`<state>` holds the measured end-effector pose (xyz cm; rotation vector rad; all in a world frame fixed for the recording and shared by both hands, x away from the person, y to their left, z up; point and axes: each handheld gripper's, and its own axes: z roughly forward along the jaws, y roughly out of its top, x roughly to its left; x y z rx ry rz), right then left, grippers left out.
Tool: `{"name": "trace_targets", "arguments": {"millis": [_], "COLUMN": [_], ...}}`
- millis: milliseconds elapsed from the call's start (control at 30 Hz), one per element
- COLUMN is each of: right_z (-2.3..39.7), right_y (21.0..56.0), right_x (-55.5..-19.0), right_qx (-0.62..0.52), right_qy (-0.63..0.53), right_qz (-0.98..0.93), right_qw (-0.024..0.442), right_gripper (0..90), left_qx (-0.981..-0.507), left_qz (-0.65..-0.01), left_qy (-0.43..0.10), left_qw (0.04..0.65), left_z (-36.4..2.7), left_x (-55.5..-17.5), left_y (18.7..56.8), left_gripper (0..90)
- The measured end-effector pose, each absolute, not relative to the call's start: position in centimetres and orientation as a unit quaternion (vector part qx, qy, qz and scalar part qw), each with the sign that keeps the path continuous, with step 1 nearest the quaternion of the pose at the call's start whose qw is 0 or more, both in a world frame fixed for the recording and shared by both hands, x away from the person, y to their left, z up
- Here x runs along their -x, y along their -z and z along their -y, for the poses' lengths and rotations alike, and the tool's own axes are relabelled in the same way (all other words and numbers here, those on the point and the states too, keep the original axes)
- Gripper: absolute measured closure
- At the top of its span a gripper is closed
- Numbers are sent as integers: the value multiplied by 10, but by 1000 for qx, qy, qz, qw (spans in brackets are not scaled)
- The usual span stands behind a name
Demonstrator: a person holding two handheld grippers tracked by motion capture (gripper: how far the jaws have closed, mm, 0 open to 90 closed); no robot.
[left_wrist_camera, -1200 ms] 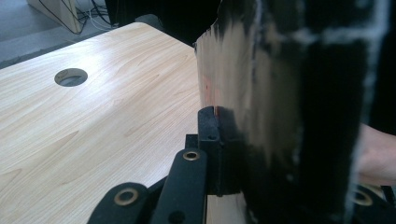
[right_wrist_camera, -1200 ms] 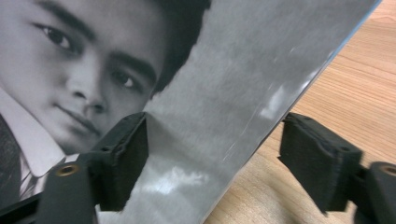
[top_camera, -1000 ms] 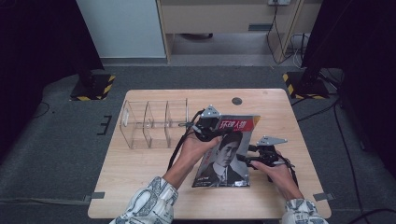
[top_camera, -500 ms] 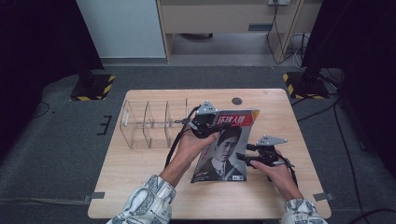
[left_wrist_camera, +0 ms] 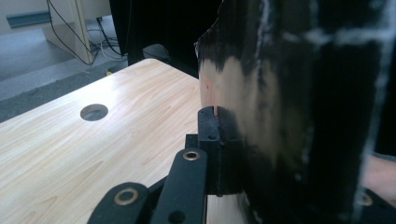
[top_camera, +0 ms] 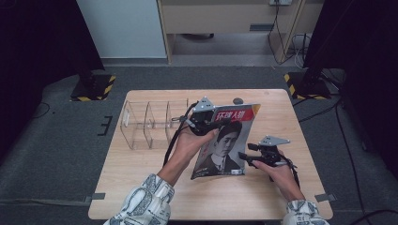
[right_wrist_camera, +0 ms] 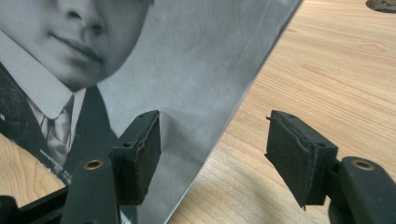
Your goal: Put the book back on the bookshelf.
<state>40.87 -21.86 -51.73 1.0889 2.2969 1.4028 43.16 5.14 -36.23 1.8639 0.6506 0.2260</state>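
A magazine (top_camera: 227, 140) with a red title band and a black-and-white portrait on its cover stands tilted on the wooden table (top_camera: 141, 173), bottom edge down. My left gripper (top_camera: 217, 123) is shut on its upper left corner. In the left gripper view the jaws (left_wrist_camera: 222, 122) clamp the dark sheet (left_wrist_camera: 280, 116). My right gripper (top_camera: 244, 156) stands open at the magazine's lower right edge. In the right gripper view that edge of the cover (right_wrist_camera: 187, 70) runs between the open pads (right_wrist_camera: 144, 144), which do not press on it.
A clear plastic organizer (top_camera: 150, 124) with several compartments stands on the table's left half, just behind the left hand. A round hole (top_camera: 238, 100) sits near the far edge. Bare wood lies to the right of the right gripper and along the near edge.
The left gripper has lifted the magazine's top a little and drawn it slightly left, so the cover stands steeper. The right gripper has stayed where it was.
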Motion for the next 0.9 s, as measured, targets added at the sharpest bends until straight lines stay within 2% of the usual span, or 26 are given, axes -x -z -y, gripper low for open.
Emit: {"name": "trace_targets", "arguments": {"millis": [533,900], "right_z": [221,228], "right_y": [518,522], "right_x": [-409,-411], "right_qx": [-385,-418], "right_qy": [-465,-429], "right_qz": [-786,-784], "right_qw": [133,163], "right_gripper": [336,284], "left_qx": [-769,-761], "left_qz": [-286,-295], "left_qy": [-114,-124], "left_qw": [560,565], "left_z": [-63,-76], "left_x": [-433,-437], "left_y": [349,343], "left_gripper": [864,865]}}
